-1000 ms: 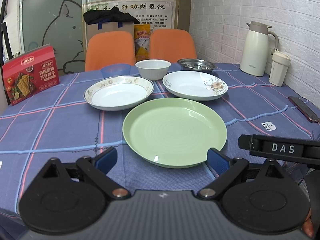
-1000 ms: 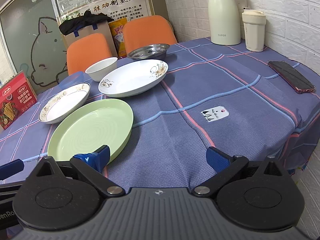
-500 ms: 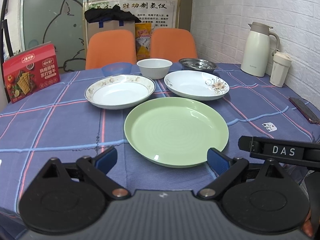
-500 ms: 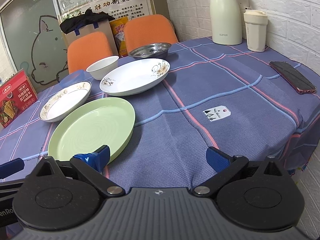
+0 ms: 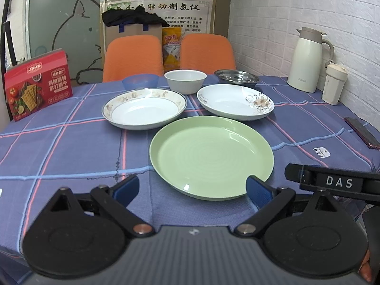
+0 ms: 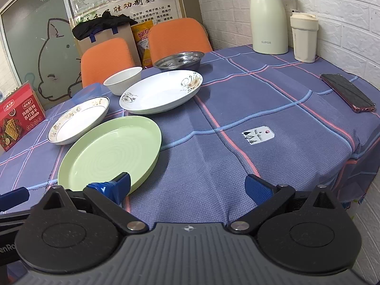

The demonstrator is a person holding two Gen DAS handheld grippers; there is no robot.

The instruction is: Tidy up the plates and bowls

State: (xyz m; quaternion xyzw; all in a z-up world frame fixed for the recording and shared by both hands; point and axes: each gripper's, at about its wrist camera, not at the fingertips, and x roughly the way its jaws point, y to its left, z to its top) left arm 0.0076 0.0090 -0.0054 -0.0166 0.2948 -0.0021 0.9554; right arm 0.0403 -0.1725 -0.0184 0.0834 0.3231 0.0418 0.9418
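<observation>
Both grippers' blue fingers are spread wide, gripping nothing: left gripper faces the green plate's near rim, right gripper beside it (two white plates, bowls behind) on the checked tablecloth

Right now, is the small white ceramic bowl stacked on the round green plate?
No, the small white ceramic bowl stands on the tablecloth behind both white plates, while the round green plate lies bare.
</observation>
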